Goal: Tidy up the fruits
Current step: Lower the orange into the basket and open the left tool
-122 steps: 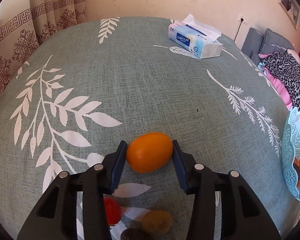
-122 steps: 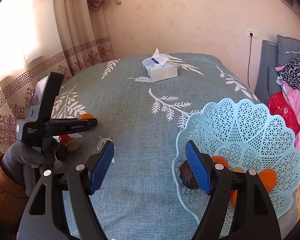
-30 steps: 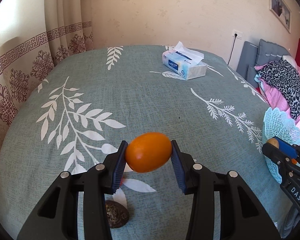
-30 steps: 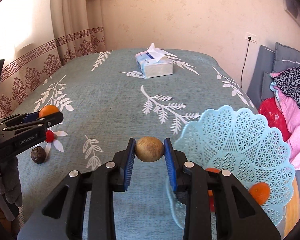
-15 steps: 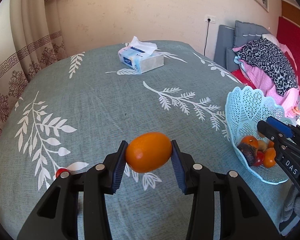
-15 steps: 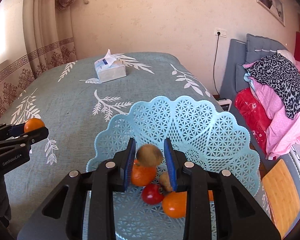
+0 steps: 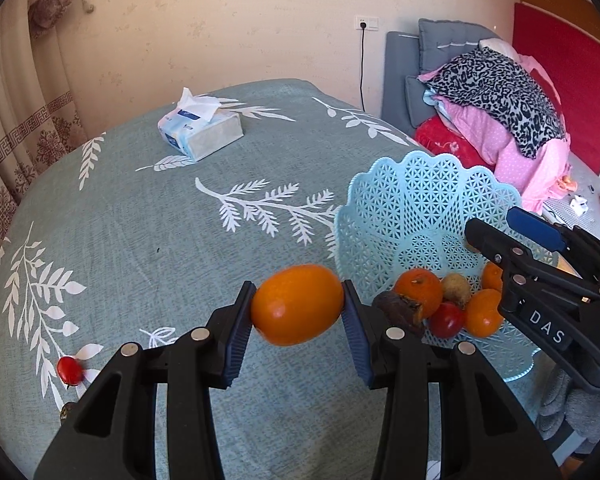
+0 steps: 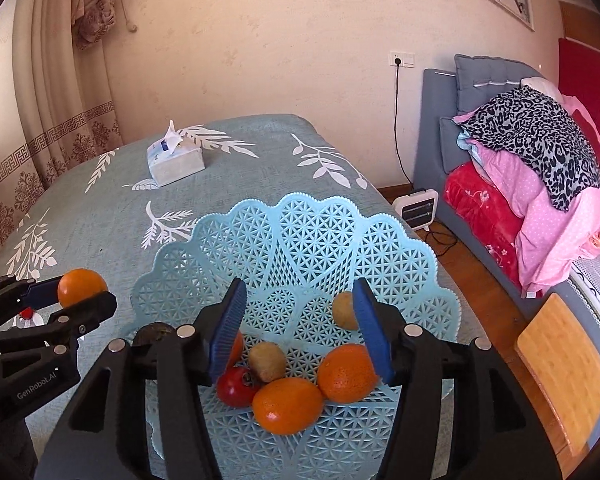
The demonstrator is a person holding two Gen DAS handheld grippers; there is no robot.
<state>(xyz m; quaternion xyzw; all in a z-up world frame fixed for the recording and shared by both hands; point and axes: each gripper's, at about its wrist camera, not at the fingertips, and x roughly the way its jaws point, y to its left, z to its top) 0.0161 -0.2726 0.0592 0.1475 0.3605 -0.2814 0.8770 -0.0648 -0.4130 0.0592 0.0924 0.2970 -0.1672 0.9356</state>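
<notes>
My left gripper (image 7: pixel 297 312) is shut on an orange (image 7: pixel 297 305) and holds it above the bed, just left of the light blue lattice basket (image 7: pixel 412 204). The held orange also shows in the right wrist view (image 8: pixel 80 287). My right gripper (image 8: pixel 300 328) is open and empty over the basket (image 8: pixel 300 232). The basket holds oranges (image 8: pixel 288 404), a red tomato (image 8: pixel 236 386), two kiwis (image 8: pixel 266 360) and a dark fruit (image 8: pixel 154 332). A small red tomato (image 7: pixel 70 370) and a dark fruit (image 7: pixel 66 412) lie on the bed at the left.
A tissue box (image 7: pixel 200 132) stands at the far side of the teal leaf-print bed cover (image 7: pixel 140 240). Curtains (image 7: pixel 20 100) hang at the left. A grey bed with piled clothes (image 7: pixel 496 96) is at the right; a heater (image 8: pixel 416 208) and wooden board (image 8: pixel 560 372) are on the floor.
My right gripper has opened and let the kiwi drop into the basket. My left gripper has carried the orange rightward, close to the basket.
</notes>
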